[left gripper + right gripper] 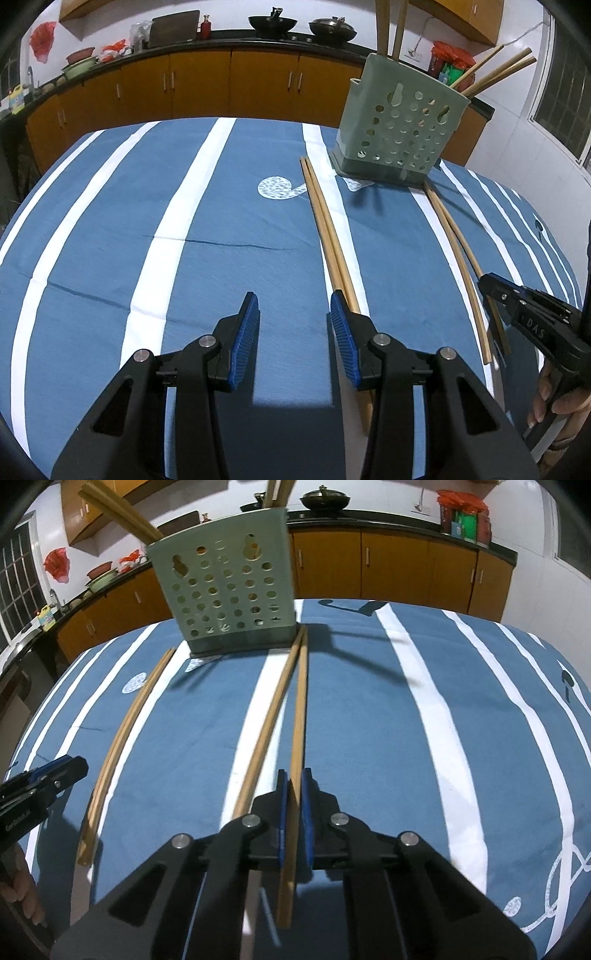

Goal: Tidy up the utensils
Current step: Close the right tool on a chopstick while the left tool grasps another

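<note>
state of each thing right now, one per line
right gripper: shut on one chopstick
its partner chopstick: flat on the cloth
left gripper: open, empty
left chopstick pair: flat on the cloth
utensil holder: upright, chopsticks inside

The scene is lit brightly from overhead, and sharp dark shadows are thrown across the striped cloth (221, 240) beside the utensil holder (229, 594). Straight lines are bent strongly toward the edges, corners are blackened, and slight blur is seen nearby.
</note>
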